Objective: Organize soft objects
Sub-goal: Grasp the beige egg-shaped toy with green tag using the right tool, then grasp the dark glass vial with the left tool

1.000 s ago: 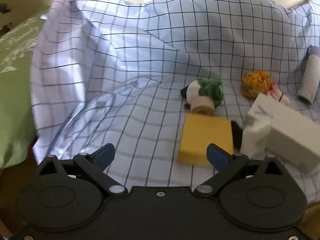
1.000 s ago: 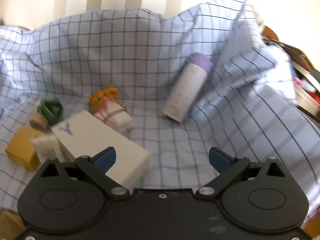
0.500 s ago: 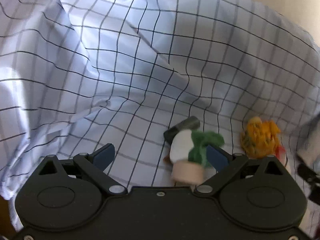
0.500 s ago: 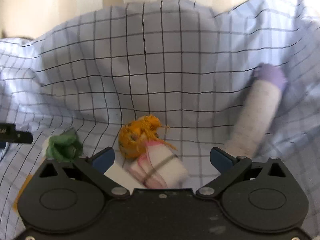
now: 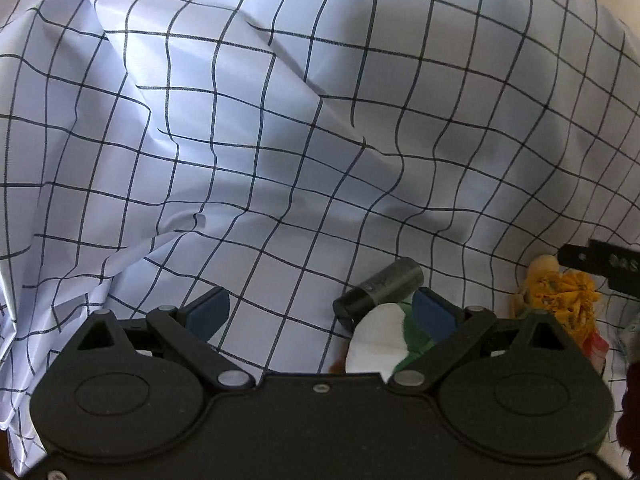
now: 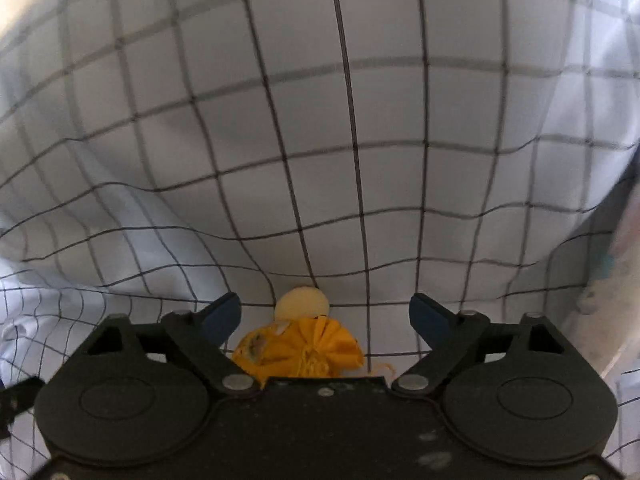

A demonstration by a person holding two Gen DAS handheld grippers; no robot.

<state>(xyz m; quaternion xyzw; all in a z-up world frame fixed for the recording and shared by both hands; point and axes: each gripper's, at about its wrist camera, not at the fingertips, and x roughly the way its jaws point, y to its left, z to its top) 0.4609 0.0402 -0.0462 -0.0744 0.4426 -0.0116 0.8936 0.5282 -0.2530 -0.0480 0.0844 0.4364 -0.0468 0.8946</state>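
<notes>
- While your right gripper (image 6: 325,316) stood with its jaws parted and gripping nothing, they had just been closing in a little, and the yellow fabric toy (image 6: 300,350) sat low between them, close to the gripper body and nearer the left pad than the right.
- Beyond that toy's far edge you had a pale round disc (image 6: 302,305), touching it or just behind it; I could not tell which.
- Ahead of both lay only the checked cloth (image 6: 360,140), rising away from the fingers.
- Your left gripper (image 5: 322,311) was also released and held nothing; the white and green plush (image 5: 384,344) lay against its right pad, off to that side rather than centred.
- Just past that plush a dark cylinder (image 5: 378,286) lay slanted, its long axis running up to the right.
- From your left gripper the yellow toy lay outside the right finger, so I judged the right hand nearer to it.
</notes>
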